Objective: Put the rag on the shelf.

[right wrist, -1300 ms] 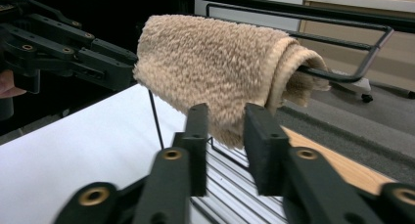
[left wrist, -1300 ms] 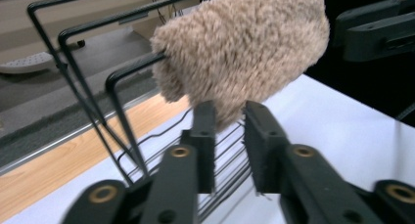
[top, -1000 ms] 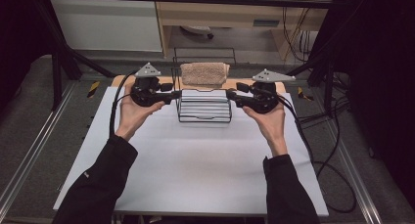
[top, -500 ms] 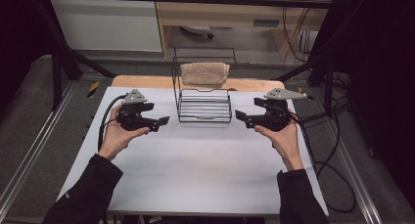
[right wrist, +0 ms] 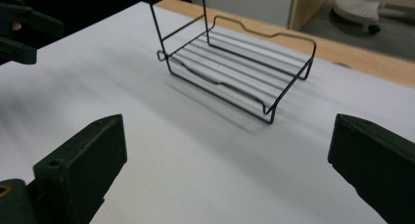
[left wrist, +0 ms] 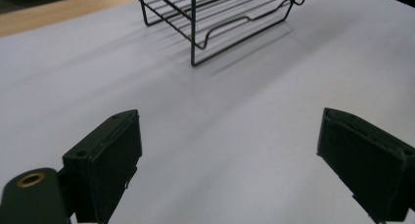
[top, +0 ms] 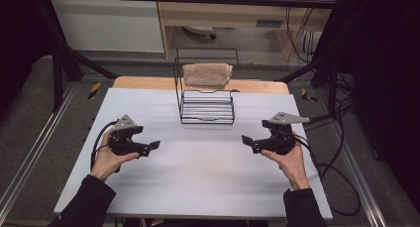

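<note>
A black wire rack (top: 206, 108) stands at the back middle of the white table (top: 198, 177), with a folded beige towel (top: 207, 74) lying on its upper tier. My left gripper (top: 152, 146) is low over the table, left of the rack and nearer the front, pointing inward. My right gripper (top: 246, 141) mirrors it on the right. Both sets of jaws have just been opening and now stand wide with nothing between them. The left gripper view has its own jaws (left wrist: 230, 160) apart with the rack (left wrist: 220, 18) beyond. In the right gripper view the jaws (right wrist: 225, 165) face the rack (right wrist: 235, 67).
A wooden strip (top: 143, 82) runs along the table's far edge behind the rack. Black cables (top: 341, 182) trail off the right side. The left gripper (right wrist: 19, 23) appears at the upper left of the right gripper view. Bare white table lies between the two hands.
Both hands have drawn away from the rack's two sides, outward, toward the front and down to the table. Their jaws have spread wider. The towel stays on the rack.
</note>
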Tool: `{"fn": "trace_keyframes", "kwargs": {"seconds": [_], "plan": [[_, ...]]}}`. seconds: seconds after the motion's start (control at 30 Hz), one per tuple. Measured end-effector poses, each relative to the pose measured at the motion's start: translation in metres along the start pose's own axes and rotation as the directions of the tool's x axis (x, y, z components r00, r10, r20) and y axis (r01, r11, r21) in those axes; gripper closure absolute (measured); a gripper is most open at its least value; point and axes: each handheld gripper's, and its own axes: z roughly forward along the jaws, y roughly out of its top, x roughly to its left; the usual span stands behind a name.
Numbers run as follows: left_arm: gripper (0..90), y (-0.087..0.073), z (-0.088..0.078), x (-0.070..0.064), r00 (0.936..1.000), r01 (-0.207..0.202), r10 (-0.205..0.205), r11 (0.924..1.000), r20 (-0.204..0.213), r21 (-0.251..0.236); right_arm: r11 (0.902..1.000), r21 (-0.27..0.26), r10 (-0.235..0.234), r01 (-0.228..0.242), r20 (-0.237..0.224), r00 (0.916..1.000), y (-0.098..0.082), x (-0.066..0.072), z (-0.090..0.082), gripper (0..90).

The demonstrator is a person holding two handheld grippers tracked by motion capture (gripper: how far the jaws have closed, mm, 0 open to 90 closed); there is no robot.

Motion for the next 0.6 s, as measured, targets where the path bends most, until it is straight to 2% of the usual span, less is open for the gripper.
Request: {"fn": "trace_keyframes", "kwargs": {"seconds": [0.27, 0.33, 0.47, 0.57, 0.6], "plan": [[9.1, -0.03, -0.003, 0.002, 0.9999, 0.008, -0.008, 0.9998, -0.008, 0.018, 0.9979, 0.054, 0.035, -0.035, 0.004, 0.9994, -0.037, -0.006, 0.002, 0.8], [9.2, -0.036, -0.005, 0.002, 0.9999, 0.008, -0.008, 0.9998, -0.006, 0.019, 0.9974, 0.058, 0.042, -0.042, 0.003, 0.9991, -0.047, -0.008, 0.001, 0.8], [9.2, -0.048, -0.008, 0.003, 1.0, 0.005, -0.005, 0.9997, -0.006, 0.025, 0.994, 0.066, 0.087, -0.087, 0.007, 0.9962, -0.066, -0.013, -0.004, 0.8], [9.2, -0.056, -0.01, 0.004, 0.9999, 0.008, -0.008, 0.9995, -0.011, 0.032, 0.9927, 0.07, 0.098, -0.098, 0.011, 0.9952, -0.079, -0.018, -0.009, 0.6], [9.2, -0.057, -0.011, 0.004, 0.9999, 0.006, -0.006, 0.9994, -0.012, 0.034, 0.9931, 0.076, 0.088, -0.089, 0.008, 0.9961, -0.083, -0.019, -0.011, 0.7]]}}
